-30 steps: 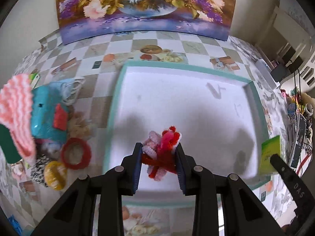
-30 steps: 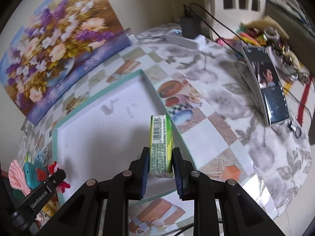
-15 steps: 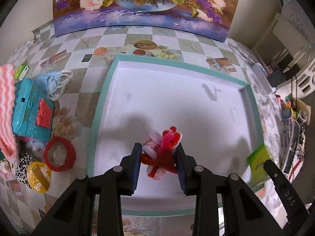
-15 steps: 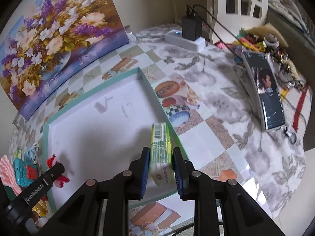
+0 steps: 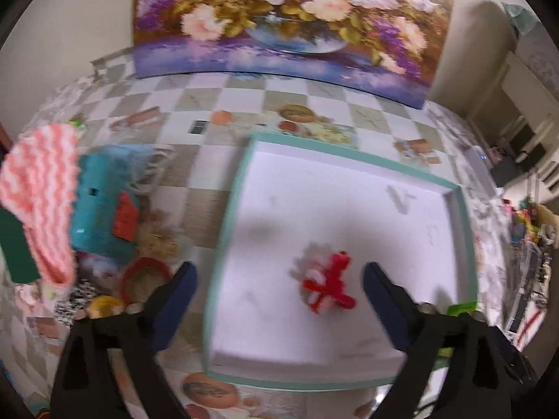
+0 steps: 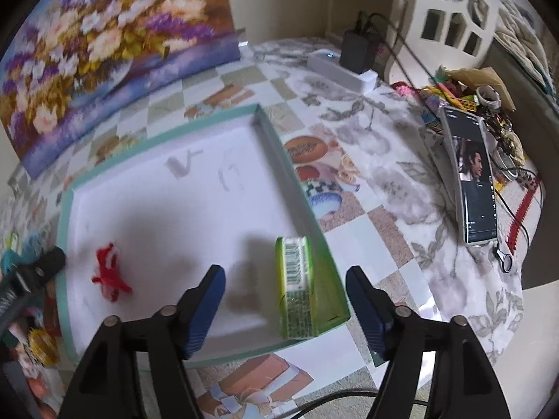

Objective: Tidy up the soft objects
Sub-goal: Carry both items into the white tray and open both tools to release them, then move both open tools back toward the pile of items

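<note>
Both claws just opened; toy (image 5: 326, 288), packet (image 6: 297, 288) lie free

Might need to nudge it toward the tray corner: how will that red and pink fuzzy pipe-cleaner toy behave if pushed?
The pipe-cleaner toy looks small and fuzzy, so probably very light and likely to slide or tumble on the tray. Its thin limbs stick out, so they may bend or snag a pad.

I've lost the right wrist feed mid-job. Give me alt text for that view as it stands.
The right gripper stands open, its jaws having just been opening, above a green packet that lies free in the near right corner of the white tray. A red and white fuzzy toy lies at the tray's left side, and a phone rests on the table to the right.
</note>
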Motion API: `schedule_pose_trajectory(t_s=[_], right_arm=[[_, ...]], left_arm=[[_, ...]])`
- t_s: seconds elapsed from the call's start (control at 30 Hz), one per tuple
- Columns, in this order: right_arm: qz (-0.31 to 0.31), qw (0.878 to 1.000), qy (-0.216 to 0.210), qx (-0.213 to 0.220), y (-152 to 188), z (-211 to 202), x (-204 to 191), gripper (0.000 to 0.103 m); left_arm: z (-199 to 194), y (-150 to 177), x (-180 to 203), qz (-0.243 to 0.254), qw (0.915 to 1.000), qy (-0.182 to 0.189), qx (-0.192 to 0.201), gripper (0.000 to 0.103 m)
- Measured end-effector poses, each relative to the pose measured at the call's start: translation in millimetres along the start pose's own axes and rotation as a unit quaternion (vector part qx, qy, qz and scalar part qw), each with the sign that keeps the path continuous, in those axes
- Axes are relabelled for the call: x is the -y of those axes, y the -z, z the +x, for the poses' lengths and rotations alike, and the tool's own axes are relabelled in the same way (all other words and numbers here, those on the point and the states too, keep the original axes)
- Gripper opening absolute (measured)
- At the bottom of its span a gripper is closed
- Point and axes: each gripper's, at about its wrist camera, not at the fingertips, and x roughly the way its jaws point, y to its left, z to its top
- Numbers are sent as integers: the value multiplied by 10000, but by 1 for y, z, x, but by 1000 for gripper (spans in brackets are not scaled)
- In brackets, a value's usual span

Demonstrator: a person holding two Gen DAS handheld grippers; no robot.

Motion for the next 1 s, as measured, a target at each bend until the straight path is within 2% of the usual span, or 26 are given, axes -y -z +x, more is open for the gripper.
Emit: schedule_pose_trajectory(t_s=[0.1,0.17,0.27,0.5,0.73,1.0], right_arm=[[-192,9998,80,-42,2,3,-7,90],[-256,9996,64,110,3,-1,-10,102],[-286,9990,65,333,1,-9,-12,103],[-270,9990,11,354,-1,-14,-14,103],[-70,9982,-500,319,4,-17,-17,103],[-580,9949,-823,108,16,-16,-49,103]], left_arm=[[2,1,-9,-102,9997,-214,-60,102],[5,1,-15,-209,9995,-195,-136,103],[8,2,-20,-281,9991,-224,-234,103],[6,1,-25,-343,9988,-220,-269,103],[-1,0,-27,-254,9990,-237,-286,103],[-8,-2,-34,-266,9989,-177,-334,103]])
